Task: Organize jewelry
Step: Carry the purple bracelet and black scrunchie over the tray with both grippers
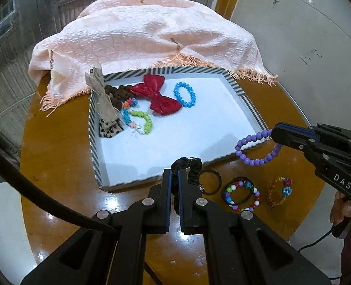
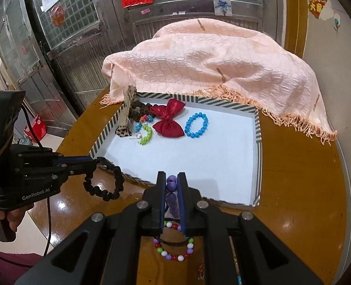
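Observation:
A striped-rim tray (image 1: 237,84) (image 2: 258,128) with a white floor holds a red bow (image 1: 160,95) (image 2: 168,120), a blue bead bracelet (image 1: 184,94) (image 2: 196,125), a green bead bracelet (image 1: 145,121) (image 2: 145,134) and dark hair pieces at its left. My left gripper (image 1: 174,174) (image 2: 93,163) is shut on a black scrunchie (image 1: 187,166) (image 2: 104,185), held just above the tray's near edge. My right gripper (image 2: 171,178) (image 1: 274,133) is shut on a purple bead bracelet (image 1: 256,153) (image 2: 172,185) that hangs by the tray's near right corner.
On the brown table (image 1: 56,154) by the tray's near edge lie a thin black hair tie (image 1: 210,181), a multicoloured bead bracelet (image 1: 242,196) (image 2: 173,244) and an orange beaded ring (image 1: 280,191). A pink fringed cloth (image 1: 147,33) (image 2: 223,59) covers the table's far side.

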A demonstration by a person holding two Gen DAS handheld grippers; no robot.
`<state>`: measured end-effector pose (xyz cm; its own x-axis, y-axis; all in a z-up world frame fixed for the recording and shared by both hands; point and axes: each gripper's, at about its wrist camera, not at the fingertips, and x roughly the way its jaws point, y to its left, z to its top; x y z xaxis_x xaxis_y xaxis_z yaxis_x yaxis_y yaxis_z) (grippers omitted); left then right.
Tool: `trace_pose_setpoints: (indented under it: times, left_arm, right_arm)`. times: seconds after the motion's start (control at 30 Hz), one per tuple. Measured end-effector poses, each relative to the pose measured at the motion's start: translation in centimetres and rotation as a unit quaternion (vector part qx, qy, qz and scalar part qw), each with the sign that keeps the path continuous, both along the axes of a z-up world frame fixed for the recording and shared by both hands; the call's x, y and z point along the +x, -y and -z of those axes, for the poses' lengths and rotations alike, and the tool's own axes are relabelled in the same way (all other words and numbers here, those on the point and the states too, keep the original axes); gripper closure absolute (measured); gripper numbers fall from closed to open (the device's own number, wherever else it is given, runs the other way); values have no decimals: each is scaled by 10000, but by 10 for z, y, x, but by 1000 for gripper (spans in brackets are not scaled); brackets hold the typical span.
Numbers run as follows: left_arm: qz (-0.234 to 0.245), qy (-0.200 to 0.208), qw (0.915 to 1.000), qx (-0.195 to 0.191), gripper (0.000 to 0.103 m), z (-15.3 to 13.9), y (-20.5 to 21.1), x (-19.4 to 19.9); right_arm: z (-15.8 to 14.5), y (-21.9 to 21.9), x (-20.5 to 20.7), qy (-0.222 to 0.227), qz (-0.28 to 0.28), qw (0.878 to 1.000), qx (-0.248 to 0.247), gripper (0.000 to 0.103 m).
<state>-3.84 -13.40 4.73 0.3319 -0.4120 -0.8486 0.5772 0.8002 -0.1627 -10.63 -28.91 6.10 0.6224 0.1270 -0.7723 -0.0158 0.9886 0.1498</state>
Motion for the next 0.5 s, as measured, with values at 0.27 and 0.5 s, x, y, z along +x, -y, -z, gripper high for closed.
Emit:
trace_pose_setpoints:
  times: [0.27, 0.5]
  left_arm:
    - [-138, 30, 9999, 5, 103, -1, -2, 12]
    - [-274, 34, 9996, -73, 103, -5, -6, 26]
  right_arm:
    - [-1, 0, 15, 14, -17, 10000, 12, 94]
    - [-3, 0, 30, 16, -34, 10000, -16, 93]
